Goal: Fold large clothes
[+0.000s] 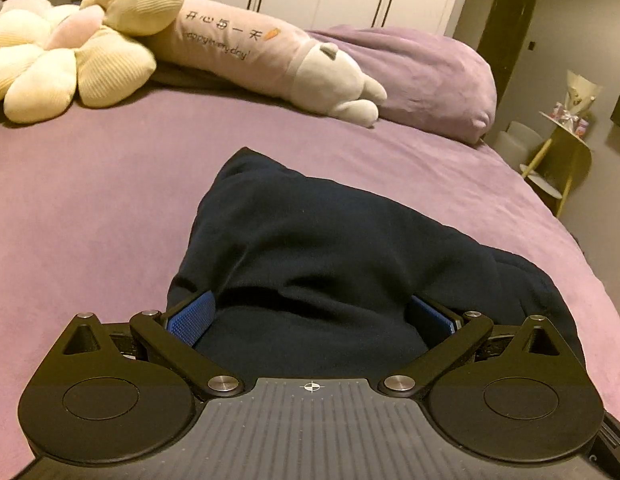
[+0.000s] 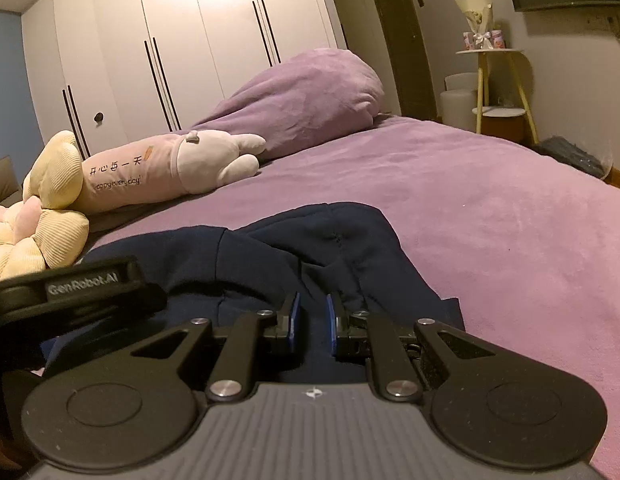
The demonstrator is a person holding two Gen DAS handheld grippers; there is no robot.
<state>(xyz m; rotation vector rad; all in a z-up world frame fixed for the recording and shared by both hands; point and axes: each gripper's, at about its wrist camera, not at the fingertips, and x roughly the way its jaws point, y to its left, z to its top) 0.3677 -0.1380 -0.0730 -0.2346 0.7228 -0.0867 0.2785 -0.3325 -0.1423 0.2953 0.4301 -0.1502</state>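
A dark navy garment (image 1: pixel 318 248) lies bunched on the purple bed (image 1: pixel 90 208). My left gripper (image 1: pixel 310 316) has its jaws wide apart, with a thick roll of the navy cloth lying between the blue pads (image 1: pixel 194 316). In the right wrist view the same garment (image 2: pixel 310 240) spreads in front of my right gripper (image 2: pixel 313 322), whose jaws are nearly closed, with a narrow gap and a fold of the navy cloth between them. The left gripper's body (image 2: pixel 82 288) shows at the left of the right wrist view, close beside.
A cream flower plush (image 1: pixel 66 56) and a long pink rabbit pillow (image 1: pixel 270 56) lie at the head of the bed. A purple duvet heap (image 1: pixel 430 76) sits beyond. A small yellow side table (image 2: pixel 498 88) stands off the bed's far side, by white wardrobes (image 2: pixel 190 40).
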